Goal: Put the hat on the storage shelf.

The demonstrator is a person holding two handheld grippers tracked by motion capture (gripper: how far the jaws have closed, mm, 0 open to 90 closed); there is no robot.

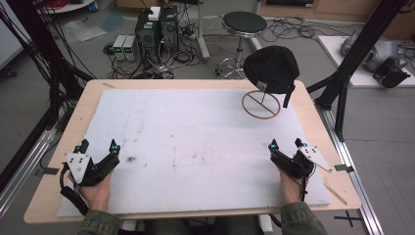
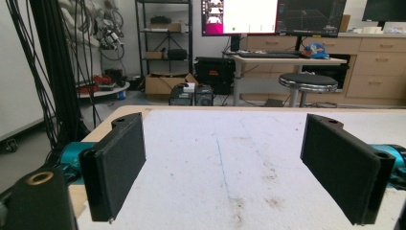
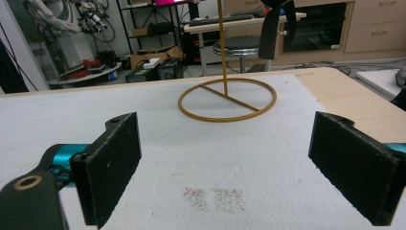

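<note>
Left tongs (image 1: 99,145) sit at the near left of the surface (image 1: 58,161), jaws wide apart, nothing between them. Held in the left hand (image 1: 96,191), grey plate on top, cable trailing off the near edge. In the left gripper view both black jaws stand well apart over the white mat (image 2: 230,158), which is bare here apart from brown stains and a faint blue line.

Mat (image 1: 195,147) covers most of the surface, scuffed, with dark specks near the left tongs.

Right tongs (image 1: 285,143) sit at the near right, jaws also spread open, empty, in the right hand (image 1: 292,188). Right gripper view: jaws wide apart, a patch of dark specks on the mat between them.

Cap (image 1: 271,68) is at the far right of the surface, well apart from both tongs, nearer the right ones. Black, soft, rounded crown, hanging on top of a stand (image 1: 261,105) and off the mat; a dark strap or brim piece hangs down on its right side. Stand is thin, yellow-brown: a flat ring base with a cross bar and an upright rod. In the right gripper view the ring (image 3: 227,100) lies straight ahead of the jaws, rod rising out of frame, a dark piece of the cap (image 3: 270,28) hanging at the top.
</note>
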